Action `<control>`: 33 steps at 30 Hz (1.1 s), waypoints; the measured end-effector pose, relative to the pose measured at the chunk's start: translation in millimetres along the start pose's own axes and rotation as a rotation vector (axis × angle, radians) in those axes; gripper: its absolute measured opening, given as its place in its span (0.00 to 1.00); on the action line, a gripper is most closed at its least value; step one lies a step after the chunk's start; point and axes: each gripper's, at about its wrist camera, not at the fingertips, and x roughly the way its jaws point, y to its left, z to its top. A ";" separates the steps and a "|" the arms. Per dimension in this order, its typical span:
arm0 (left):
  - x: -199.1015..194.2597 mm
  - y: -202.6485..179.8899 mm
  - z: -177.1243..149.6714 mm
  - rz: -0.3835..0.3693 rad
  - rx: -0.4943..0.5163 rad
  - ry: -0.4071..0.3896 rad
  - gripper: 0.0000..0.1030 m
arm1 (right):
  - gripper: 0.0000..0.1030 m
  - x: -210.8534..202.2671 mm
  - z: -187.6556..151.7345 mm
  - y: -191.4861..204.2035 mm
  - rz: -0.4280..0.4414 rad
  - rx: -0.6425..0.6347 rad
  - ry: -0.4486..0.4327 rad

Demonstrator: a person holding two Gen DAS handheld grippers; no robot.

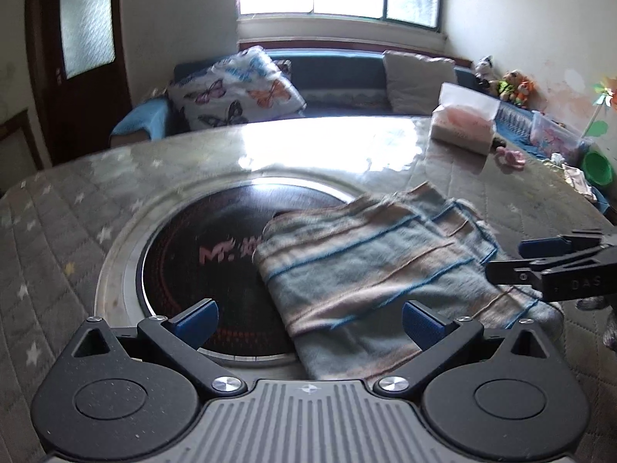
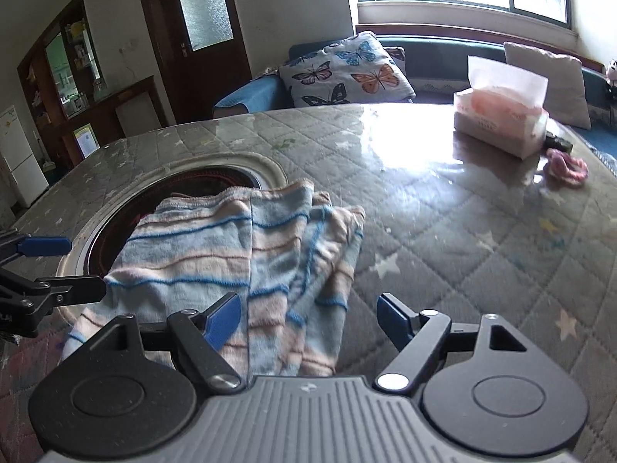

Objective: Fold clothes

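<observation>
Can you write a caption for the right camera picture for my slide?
Open right gripper above a folded blue-and-pink striped cloth on a quilted grey star-patterned table.

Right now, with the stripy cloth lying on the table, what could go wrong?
1. The folded striped cloth lies partly over the round black hob set in the table; if that plate is warm, the fabric might scorch.
2. Its layers sit uneven on the right side, so a pinch by the open right gripper may catch only some and undo the fold.
3. The open left gripper is close by; the fingers could bump.
</observation>
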 end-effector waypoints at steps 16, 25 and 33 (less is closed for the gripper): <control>14.7 12.1 1.3 0.000 -0.120 0.081 0.99 | 0.71 5.6 -3.2 -1.7 0.018 0.054 -0.011; 16.4 8.2 1.9 -0.012 -0.120 0.092 0.89 | 0.46 8.4 -2.2 -0.3 0.040 0.082 -0.018; 17.1 3.3 0.0 -0.043 -0.111 0.106 0.77 | 0.20 2.6 -6.6 -1.0 0.063 0.130 -0.036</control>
